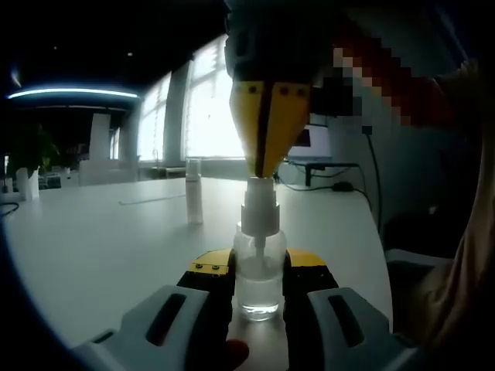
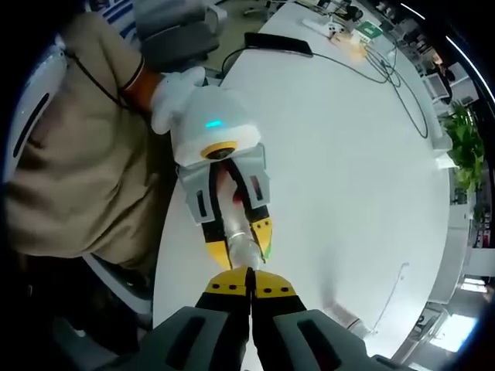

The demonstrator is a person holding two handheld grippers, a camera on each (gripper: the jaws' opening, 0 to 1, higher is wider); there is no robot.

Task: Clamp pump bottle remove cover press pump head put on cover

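White table (image 1: 116,247): left gripper (image 1: 258,287) clamps pump bottle (image 1: 258,282); right gripper (image 1: 265,174) apparently closed on pump head (image 1: 259,209)

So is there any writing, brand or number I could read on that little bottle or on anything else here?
None can be read.
Pump bottle: clear, no label in sight.
Cover standing on the white table: plain, no print visible.
Green item at the table's far end: too small and blurred to read.
Monitor: too dim to read.
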